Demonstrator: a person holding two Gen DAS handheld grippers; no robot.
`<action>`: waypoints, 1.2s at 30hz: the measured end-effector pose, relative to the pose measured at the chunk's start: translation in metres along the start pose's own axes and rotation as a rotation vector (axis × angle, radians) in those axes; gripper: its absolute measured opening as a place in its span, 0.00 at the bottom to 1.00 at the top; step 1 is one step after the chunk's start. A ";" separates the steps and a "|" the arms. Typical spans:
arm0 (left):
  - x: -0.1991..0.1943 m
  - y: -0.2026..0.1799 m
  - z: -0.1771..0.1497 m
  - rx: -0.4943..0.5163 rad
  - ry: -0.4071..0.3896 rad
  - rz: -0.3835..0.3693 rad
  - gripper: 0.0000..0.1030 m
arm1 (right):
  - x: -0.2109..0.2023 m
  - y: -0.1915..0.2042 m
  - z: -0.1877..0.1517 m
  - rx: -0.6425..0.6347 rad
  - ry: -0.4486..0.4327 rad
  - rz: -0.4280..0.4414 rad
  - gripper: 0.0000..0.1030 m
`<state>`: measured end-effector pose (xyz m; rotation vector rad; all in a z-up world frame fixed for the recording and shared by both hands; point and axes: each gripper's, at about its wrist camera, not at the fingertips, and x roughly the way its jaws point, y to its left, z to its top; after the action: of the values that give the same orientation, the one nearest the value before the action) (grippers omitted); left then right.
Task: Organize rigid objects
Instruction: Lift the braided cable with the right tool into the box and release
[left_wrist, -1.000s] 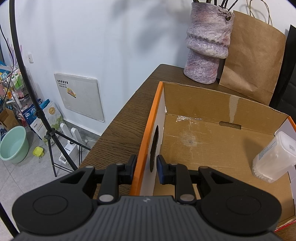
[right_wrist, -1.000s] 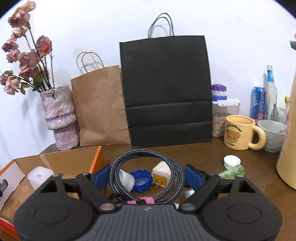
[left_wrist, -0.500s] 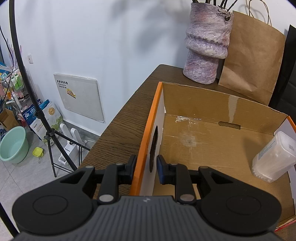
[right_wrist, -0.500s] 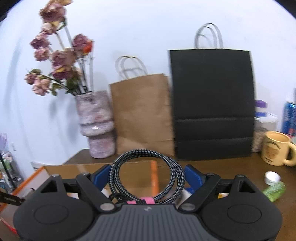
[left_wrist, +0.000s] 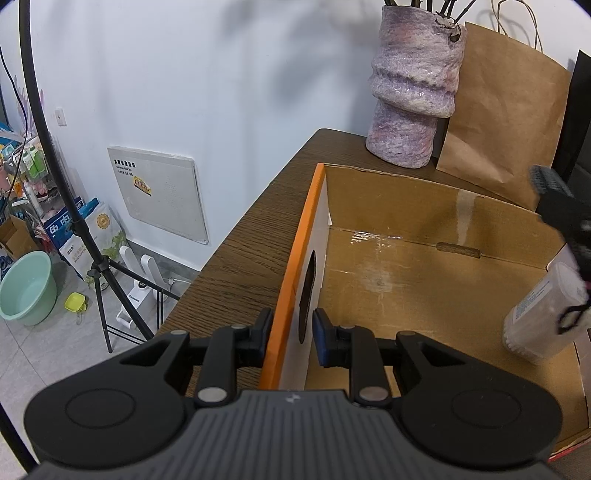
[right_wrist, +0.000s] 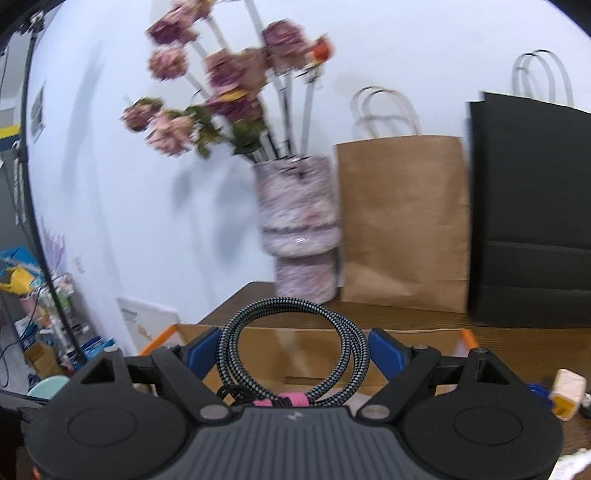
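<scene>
A: Starting with the left wrist view, what is gripped by the left hand-held gripper (left_wrist: 289, 338)?

B: The near wall of the cardboard box (left_wrist: 424, 295) is pinched between its fingers, one pad outside the orange edge and one inside, at lower centre of the frame. The jaws are drawn narrow on that wall.

A: What is seen inside the box?

B: A translucent plastic container (left_wrist: 543, 310) is lying tilted at the right edge of the frame, on the box floor against the right wall. A blurred dark shape is seen at the far right above it; what it is cannot be told. The box is set on the brown worktop (left_wrist: 255, 236), with the mottled purple vase (left_wrist: 413, 88) and a brown paper bag (left_wrist: 506, 122) behind it at upper right.

A: And in the right wrist view?

B: The coiled braided cable (right_wrist: 295, 354) is held by the right hand-held gripper (right_wrist: 295, 350), at lower centre. The jaws are spread wide, with the blue pads pressed against the outer sides of the coil. A pink tie (right_wrist: 291, 400) is wrapped around the coil at its near end.

A: Where is the coil placed relative to the box?

B: It is seen in front of the box's far wall, with the vase of dried flowers (right_wrist: 221, 85) beyond. A black paper bag (right_wrist: 532, 210) is stood at right, and a small white and yellow object (right_wrist: 567, 393) is lying on the worktop at lower right.
</scene>
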<state>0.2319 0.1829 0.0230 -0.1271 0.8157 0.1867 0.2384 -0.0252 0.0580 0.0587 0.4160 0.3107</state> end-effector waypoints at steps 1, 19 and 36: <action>0.000 0.000 0.000 -0.001 0.000 0.000 0.22 | 0.004 0.007 0.000 -0.009 0.010 0.007 0.83; 0.001 0.002 -0.001 -0.006 0.001 0.003 0.22 | 0.035 0.053 -0.010 -0.134 0.148 0.094 0.83; 0.002 0.002 -0.002 -0.004 0.002 0.007 0.22 | 0.035 0.047 -0.008 -0.118 0.142 0.104 0.99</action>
<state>0.2311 0.1842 0.0198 -0.1281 0.8175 0.1949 0.2516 0.0302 0.0425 -0.0574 0.5359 0.4425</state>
